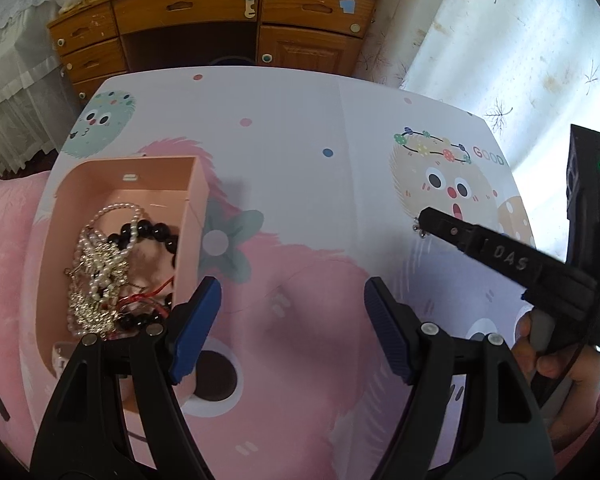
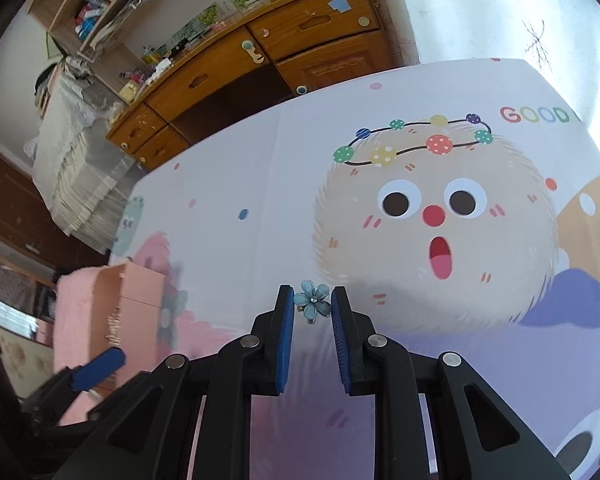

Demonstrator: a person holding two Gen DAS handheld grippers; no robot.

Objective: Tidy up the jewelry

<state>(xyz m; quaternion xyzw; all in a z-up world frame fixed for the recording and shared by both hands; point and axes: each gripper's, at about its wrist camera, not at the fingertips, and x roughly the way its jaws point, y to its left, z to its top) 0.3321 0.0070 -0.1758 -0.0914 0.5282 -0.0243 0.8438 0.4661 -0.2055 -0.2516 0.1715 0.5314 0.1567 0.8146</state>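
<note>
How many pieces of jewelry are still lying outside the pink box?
1. A small blue flower piece sits on the table between the right tongs, far right of the pink box. Others may be hidden outside the pictures.

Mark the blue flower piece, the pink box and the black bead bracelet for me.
blue flower piece [image 2: 311,303], right wrist view, on its centre petals.
pink box [image 1: 196,216], left wrist view, on its right wall.
black bead bracelet [image 1: 156,232], left wrist view, on a bead at its top.
</note>
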